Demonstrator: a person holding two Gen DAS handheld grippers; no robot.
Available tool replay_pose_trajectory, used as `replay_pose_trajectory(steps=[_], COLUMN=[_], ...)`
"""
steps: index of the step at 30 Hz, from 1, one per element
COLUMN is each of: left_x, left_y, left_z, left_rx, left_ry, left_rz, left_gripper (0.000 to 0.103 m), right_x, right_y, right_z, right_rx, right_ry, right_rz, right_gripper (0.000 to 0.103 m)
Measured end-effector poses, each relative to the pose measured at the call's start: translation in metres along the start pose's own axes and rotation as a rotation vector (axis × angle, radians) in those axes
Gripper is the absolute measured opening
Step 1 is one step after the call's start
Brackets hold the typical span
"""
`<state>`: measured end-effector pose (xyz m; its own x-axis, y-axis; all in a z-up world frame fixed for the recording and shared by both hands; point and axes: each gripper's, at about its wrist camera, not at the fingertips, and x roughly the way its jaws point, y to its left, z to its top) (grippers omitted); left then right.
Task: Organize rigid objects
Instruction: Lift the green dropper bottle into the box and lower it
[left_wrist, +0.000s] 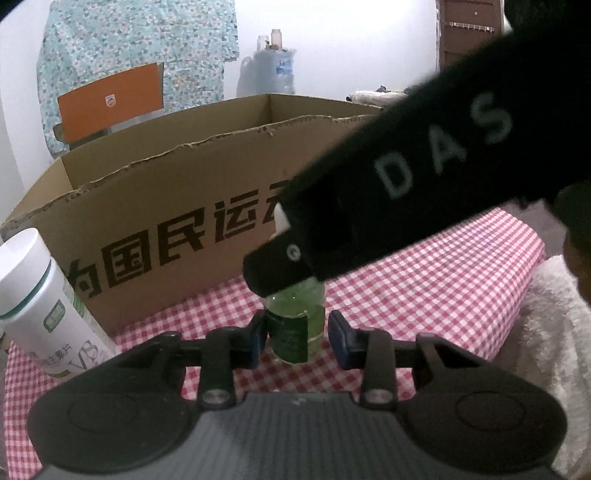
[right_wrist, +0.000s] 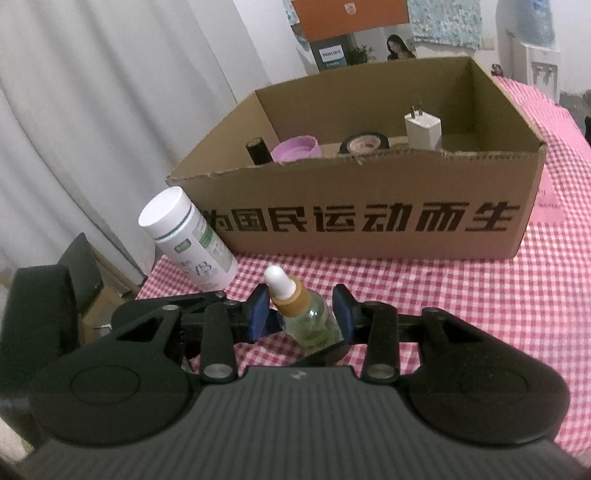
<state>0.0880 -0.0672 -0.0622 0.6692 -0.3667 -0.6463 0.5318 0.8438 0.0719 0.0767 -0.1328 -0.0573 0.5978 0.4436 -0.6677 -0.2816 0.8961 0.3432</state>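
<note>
Dropper bottle (right_wrist: 314, 317): stood upright on checked tablecloth (right_wrist: 461, 295), in front of cardboard box (right_wrist: 369, 221).
Right gripper (right_wrist: 301, 314): pads flanked the bottle; grip could not be confirmed.
Left gripper (left_wrist: 297, 338): parted, right pad clear of bottle.
White canister (right_wrist: 192, 240): near box's left corner.

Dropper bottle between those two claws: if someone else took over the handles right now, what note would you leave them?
Left claw: open, its fingers either side of the dropper bottle.
Right claw: around the bottle's top; grip unclear.
Bottle and white tub: outside, in front of the cardboard box.
Done: charger, tape roll, lilac lid and black bottle are in the box.
Left: box the dropper bottle, then probably the tub.
</note>
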Motion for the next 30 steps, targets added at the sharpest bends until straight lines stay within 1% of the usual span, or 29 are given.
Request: replay_pose_trajectory(steps=[1,3,6,10,13,20,25,27,30], left_x=[0.001,0.004,0.007,0.007,0.005,-0.003,-0.017,-0.025,-0.040], left_y=[0.000,0.000,0.001,0.002,0.005,0.001,-0.002,-0.004,-0.005], left_z=[0.000,0.001,0.000,-0.003,-0.008,-0.007,0.003,0.011,0.032], left_rx=[0.002,-0.001,-0.005,-0.008,-0.013,0.002,0.003,0.007,0.007], left_ry=[0.002,0.001,-0.001,-0.014,-0.022,-0.050,-0.079,-0.096,-0.122], left_rz=[0.004,0.004,0.001,0.000,0.004,0.016,0.018,0.032,0.064], left_gripper=[0.036,0.035,0.035,0.034,0.033,0.033,0.033,0.033,0.033], right_x=[0.000,-0.001,0.000,0.001,0.000,-0.007,-0.019,-0.028,-0.044], right_y=[0.001,0.004,0.004,0.005,0.006,0.008,0.014,0.018,0.026], right_z=[0.001,0.001,0.003,0.003,0.004,0.004,0.009,0.015,0.030], right_rx=[-0.009,-0.028,-0.031,-0.041,-0.048,-0.050,-0.061,-0.073,-0.104], right_ry=[-0.004,-0.012,-0.014,-0.014,-0.018,-0.029,-0.049,-0.062,-0.096], right_rz=[0.001,-0.006,-0.004,-0.001,-0.003,-0.011,-0.011,-0.006,0.007], right_gripper=[0.036,0.029,0.026,0.025,0.021,0.021,0.021,0.021,0.021])
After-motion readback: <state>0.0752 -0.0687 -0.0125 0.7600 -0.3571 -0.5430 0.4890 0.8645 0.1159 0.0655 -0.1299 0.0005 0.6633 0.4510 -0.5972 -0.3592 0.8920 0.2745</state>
